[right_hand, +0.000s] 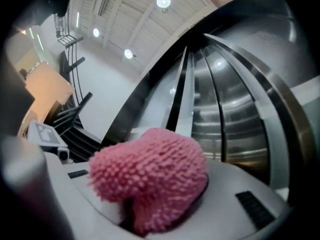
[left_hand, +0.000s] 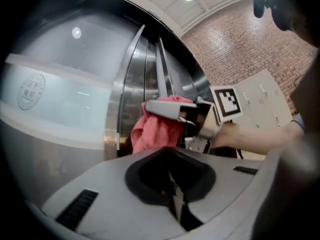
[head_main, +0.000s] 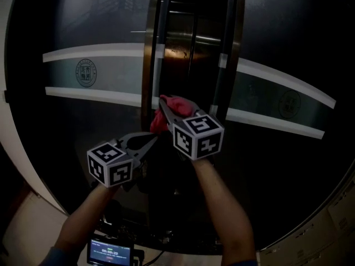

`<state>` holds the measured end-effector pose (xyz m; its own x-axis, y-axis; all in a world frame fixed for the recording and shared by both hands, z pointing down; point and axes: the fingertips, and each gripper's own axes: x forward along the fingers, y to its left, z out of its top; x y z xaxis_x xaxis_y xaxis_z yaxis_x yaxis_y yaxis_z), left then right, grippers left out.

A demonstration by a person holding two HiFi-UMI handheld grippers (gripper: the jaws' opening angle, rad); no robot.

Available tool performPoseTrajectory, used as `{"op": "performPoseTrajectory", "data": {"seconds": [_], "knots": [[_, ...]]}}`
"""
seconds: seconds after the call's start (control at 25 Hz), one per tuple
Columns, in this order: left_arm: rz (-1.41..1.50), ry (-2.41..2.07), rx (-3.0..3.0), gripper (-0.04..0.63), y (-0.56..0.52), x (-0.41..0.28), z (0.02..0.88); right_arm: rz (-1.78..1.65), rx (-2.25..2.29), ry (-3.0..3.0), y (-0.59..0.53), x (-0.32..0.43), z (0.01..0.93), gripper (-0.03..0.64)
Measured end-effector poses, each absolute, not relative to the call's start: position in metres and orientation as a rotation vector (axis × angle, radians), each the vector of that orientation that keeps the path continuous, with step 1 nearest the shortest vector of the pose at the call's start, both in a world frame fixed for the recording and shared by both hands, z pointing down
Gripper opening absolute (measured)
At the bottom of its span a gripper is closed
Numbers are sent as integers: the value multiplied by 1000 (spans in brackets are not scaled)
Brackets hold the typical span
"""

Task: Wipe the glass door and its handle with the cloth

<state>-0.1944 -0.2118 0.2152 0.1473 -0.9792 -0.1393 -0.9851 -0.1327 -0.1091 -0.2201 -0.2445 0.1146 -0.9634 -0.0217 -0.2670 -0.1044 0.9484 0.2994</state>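
One cloth, clamped in right gripper

The round seal on the glass door is too small to read.

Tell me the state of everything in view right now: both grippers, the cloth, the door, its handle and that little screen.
Left gripper: jaws together, empty.
Right gripper: shut on the cloth.
Pink cloth: bunched, held at the handle.
Door handle: upright; contact with cloth unclear.
Glass door: open or shut unclear.
Small screen: lit.
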Motion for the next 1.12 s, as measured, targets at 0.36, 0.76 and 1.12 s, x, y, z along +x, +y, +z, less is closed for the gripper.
{"op": "performPoseTrajectory", "data": {"seconds": [0.36,0.76,1.12], "knots": [[8,2095,-2131,14,-163,-257,209,582,-77,2704,-199,-282,-38,51],[22,2105,-2154,14,-158,-266,226,498,-105,2766,-207,-288,40,51],[18,2109,-2184,14,-171,-255,253,324,-157,2858,-216,-287,211,51]]}}
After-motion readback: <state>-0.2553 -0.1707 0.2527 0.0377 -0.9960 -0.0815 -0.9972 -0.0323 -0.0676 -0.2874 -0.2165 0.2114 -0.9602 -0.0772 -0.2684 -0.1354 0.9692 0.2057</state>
